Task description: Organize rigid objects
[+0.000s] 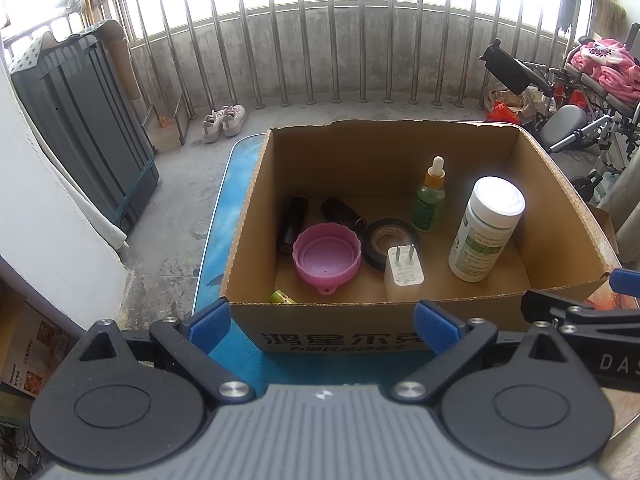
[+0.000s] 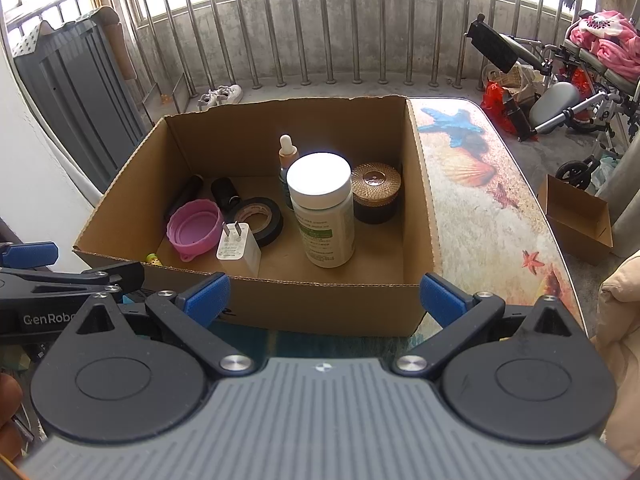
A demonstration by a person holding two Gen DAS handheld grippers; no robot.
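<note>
Before the cardboard box (image 1: 248, 208), the left gripper (image 1: 322, 322) and right gripper (image 2: 324, 300) are held wide open, empty; inside are kept a white bottle (image 2: 324, 216), tape roll (image 1: 390, 240), charger (image 2: 238, 250) and pink lid (image 1: 326, 254).

White bottle (image 2: 322, 216), pink lid (image 2: 195, 229) inside cardboard box (image 2: 320, 304).

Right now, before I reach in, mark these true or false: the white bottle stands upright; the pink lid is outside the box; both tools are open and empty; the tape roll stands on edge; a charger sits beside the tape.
1. The white bottle stands upright: true.
2. The pink lid is outside the box: false, it lies inside.
3. The left tool and right tool are open and empty: true.
4. The tape roll stands on edge: false, it lies flat.
5. The charger sits beside the tape: true.
</note>
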